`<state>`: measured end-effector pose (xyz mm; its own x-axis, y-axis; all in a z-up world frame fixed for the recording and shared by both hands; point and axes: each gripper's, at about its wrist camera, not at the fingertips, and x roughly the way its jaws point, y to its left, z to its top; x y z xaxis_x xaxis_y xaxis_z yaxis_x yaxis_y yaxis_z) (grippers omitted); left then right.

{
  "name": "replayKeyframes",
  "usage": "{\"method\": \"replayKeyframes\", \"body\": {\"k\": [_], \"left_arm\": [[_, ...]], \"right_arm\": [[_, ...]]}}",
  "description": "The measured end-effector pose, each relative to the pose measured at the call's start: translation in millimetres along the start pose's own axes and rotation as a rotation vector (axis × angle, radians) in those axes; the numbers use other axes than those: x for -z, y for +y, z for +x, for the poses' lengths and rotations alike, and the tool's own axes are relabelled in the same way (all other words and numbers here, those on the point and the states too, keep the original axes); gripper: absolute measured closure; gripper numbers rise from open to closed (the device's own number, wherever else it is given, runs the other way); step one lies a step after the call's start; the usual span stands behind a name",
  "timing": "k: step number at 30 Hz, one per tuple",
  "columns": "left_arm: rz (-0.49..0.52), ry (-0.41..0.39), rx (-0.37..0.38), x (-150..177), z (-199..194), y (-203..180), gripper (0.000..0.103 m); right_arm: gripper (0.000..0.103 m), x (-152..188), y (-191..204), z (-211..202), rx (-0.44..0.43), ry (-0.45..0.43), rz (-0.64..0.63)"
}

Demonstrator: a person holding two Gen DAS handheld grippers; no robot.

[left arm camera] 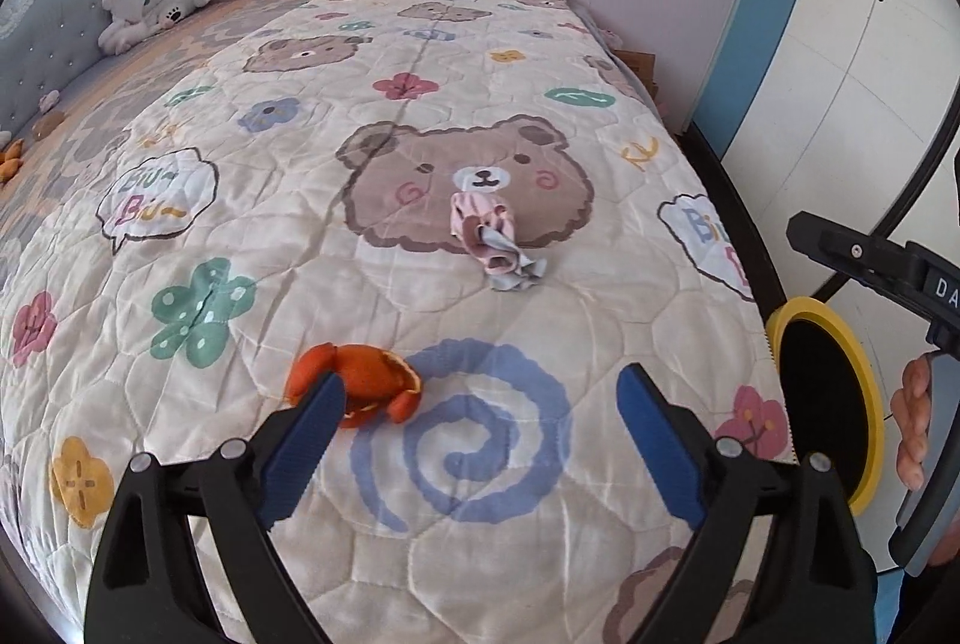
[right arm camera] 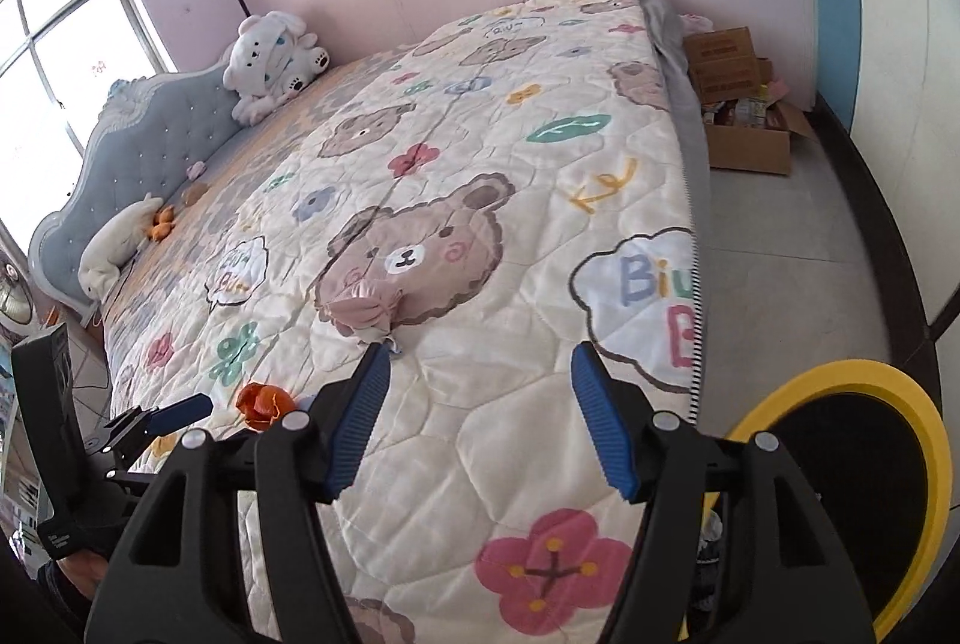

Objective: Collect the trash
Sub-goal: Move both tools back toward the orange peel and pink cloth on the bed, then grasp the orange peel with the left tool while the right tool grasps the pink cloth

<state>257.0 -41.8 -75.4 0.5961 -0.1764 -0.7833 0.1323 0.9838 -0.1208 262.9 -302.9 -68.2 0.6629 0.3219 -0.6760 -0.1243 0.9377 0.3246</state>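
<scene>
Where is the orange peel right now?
The orange peel lies on the bear-print quilt near its front edge, just left of the blue spiral print, partly behind the left gripper's left fingertip.

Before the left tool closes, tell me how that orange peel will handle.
The orange peel curls in thin, ragged lobes, so it is probably light and floppy and may tear if pinched hard. It lies on the soft quilt, so a push would likely drag it, not roll it.

Left gripper's finger (left arm camera: 312, 425) covering part of orange peel (left arm camera: 372, 380); yellow-rimmed bin (right arm camera: 840, 494) beside bed being cut by frame edge, contents unreadable.
</scene>
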Motion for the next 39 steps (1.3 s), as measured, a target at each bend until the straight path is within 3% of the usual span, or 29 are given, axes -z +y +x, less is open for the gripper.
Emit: {"method": "replayKeyframes", "body": {"k": [14, 26, 30, 31, 33, 35, 37, 39], "left_arm": [[-0.101, 0.059, -0.048, 3.9, 37.5, 60.5, 0.015], [-0.117, 0.075, -0.014, 6.0, 67.1, 70.8, 0.015], [-0.110, 0.066, 0.014, 8.6, 70.5, 68.5, 0.034], [-0.106, 0.064, 0.022, 9.3, 71.0, 67.5, 0.044], [-0.094, 0.054, 0.029, 10.4, 71.7, 65.4, 0.049], [-0.072, 0.031, 0.019, 11.5, 69.9, 61.8, 0.056], [-0.061, 0.014, 0.002, 11.9, 67.8, 59.1, 0.065], [-0.061, 0.007, -0.004, 12.5, 68.0, 59.2, 0.068]], "right_arm": [[0.042, -12.9, 65.5, 105.3, -0.063, 0.148, -0.144], [0.042, -17.8, 84.7, 178.0, -0.055, 0.226, -0.202], [0.046, -15.5, 85.4, 196.9, -0.044, 0.245, -0.208], [0.052, -14.7, 83.9, 200.6, -0.047, 0.249, -0.199], [0.059, -14.2, 82.6, 204.1, -0.053, 0.251, -0.191], [0.075, -13.6, 82.9, 205.3, -0.083, 0.260, -0.187], [0.076, -12.4, 85.8, 204.9, -0.072, 0.253, -0.204], [0.077, -11.1, 87.5, 204.5, -0.069, 0.247, -0.211]]}}
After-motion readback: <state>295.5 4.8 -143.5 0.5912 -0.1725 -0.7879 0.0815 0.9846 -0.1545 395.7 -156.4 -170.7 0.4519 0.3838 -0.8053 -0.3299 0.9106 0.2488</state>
